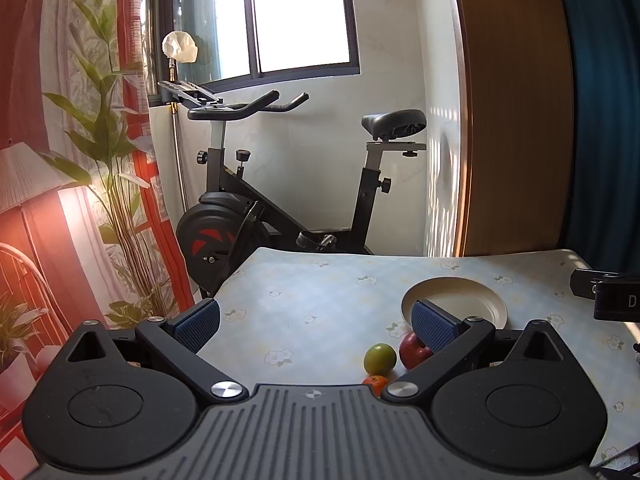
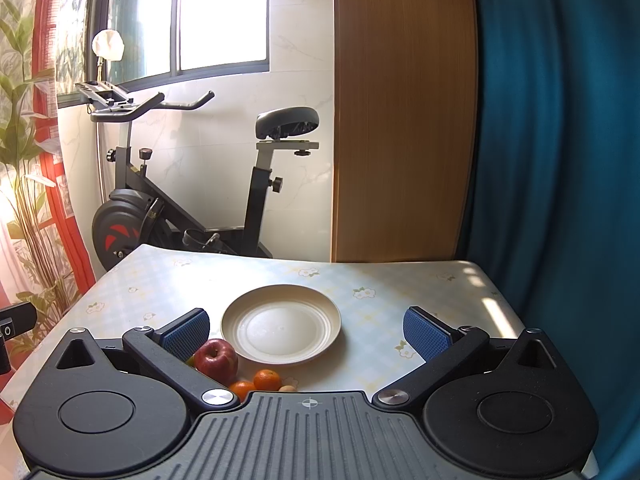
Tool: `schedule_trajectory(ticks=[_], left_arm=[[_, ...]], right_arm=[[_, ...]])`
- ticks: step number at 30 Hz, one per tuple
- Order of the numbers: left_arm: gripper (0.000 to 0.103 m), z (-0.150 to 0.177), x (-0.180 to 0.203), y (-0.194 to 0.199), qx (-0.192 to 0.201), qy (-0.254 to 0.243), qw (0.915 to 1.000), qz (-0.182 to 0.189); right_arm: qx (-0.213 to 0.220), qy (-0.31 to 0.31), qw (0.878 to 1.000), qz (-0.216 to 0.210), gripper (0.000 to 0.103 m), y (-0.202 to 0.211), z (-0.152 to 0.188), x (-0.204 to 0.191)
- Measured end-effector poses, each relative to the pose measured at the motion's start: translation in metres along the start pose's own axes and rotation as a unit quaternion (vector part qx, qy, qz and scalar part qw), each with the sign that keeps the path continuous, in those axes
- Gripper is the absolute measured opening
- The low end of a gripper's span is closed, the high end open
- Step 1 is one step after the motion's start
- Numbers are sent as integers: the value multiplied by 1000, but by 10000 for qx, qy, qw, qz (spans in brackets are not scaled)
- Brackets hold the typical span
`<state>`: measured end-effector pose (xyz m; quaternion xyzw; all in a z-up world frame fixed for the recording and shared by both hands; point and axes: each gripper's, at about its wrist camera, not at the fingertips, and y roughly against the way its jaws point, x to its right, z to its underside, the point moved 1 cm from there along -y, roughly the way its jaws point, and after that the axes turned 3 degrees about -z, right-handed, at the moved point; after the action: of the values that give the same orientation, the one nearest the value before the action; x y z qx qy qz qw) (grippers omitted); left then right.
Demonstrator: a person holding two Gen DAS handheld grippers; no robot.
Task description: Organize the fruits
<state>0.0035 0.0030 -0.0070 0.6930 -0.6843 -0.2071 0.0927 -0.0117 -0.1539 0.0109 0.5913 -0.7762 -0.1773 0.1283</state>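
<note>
Fruits sit loose on the flowered table (image 1: 320,300), none of them yet on the plate (image 1: 476,296).

Left wrist view: the left gripper (image 1: 316,324) hangs above the table with its jaws spread wide and nothing between them. A green fruit (image 1: 380,358) lies at about 4 o'clock from the frame's middle, touching or just beside the red apple (image 1: 412,350), which is partly hidden behind the right blue pad. One orange (image 1: 375,384) peeks out at 5 o'clock, just over the gripper body. The plate stands beyond the apple, toward 3 o'clock, and looks bare in the part that shows.

Right wrist view: the right gripper (image 2: 306,330) is likewise wide open and holds nothing. The plate (image 2: 280,330) lies near the centre and is clearly bare. The apple (image 2: 216,360) rests at its 8 o'clock edge, just beside the rim; two oranges (image 2: 267,380) lie at the plate's 6 to 7 o'clock, near a small pale item (image 2: 288,389) I cannot identify.

By my reading the task has hardly begun: every fruit still awaits moving, presumably onto the plate.
</note>
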Motion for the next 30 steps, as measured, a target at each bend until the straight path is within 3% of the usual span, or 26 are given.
schedule_trajectory(ticks=[30], left_arm=[[103, 1, 1, -1, -27, -20, 10000, -7]], right_arm=[[-18, -4, 10000, -1, 103, -1, 2, -1]])
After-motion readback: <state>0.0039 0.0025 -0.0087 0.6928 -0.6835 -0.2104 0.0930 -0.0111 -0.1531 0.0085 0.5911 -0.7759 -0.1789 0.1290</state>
